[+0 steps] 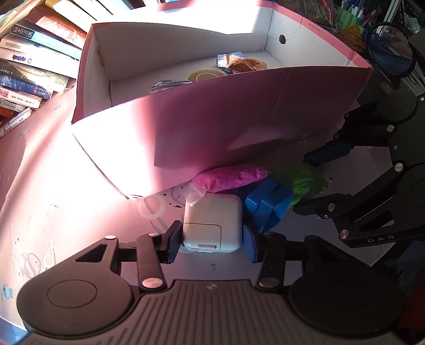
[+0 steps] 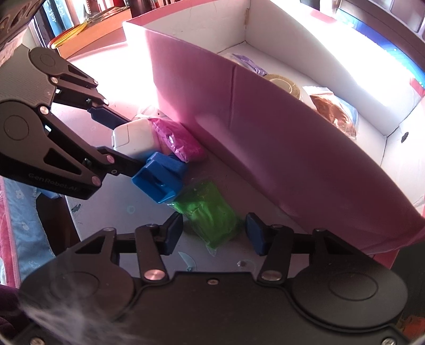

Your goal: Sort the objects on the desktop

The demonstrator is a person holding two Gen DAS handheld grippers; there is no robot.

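Note:
My left gripper (image 1: 212,238) is shut on a white power adapter (image 1: 213,225), its pads pressed on both sides, on the pink desk. The adapter also shows in the right wrist view (image 2: 134,140). Next to it lie a magenta bag (image 1: 229,179), a blue plastic piece (image 1: 267,208) and a green bag (image 1: 302,183). My right gripper (image 2: 213,233) is open, its fingers on either side of the green bag (image 2: 208,215) without touching it. A pink cardboard box (image 1: 225,127) stands just behind these things.
Inside the box lie a brown-filled bag (image 1: 244,63), a roll of tape (image 1: 204,75) and a dark item (image 1: 166,85). Stacked books (image 1: 29,66) are at the left. A round mirror (image 1: 389,50) and a pen holder (image 1: 350,16) are at the far right.

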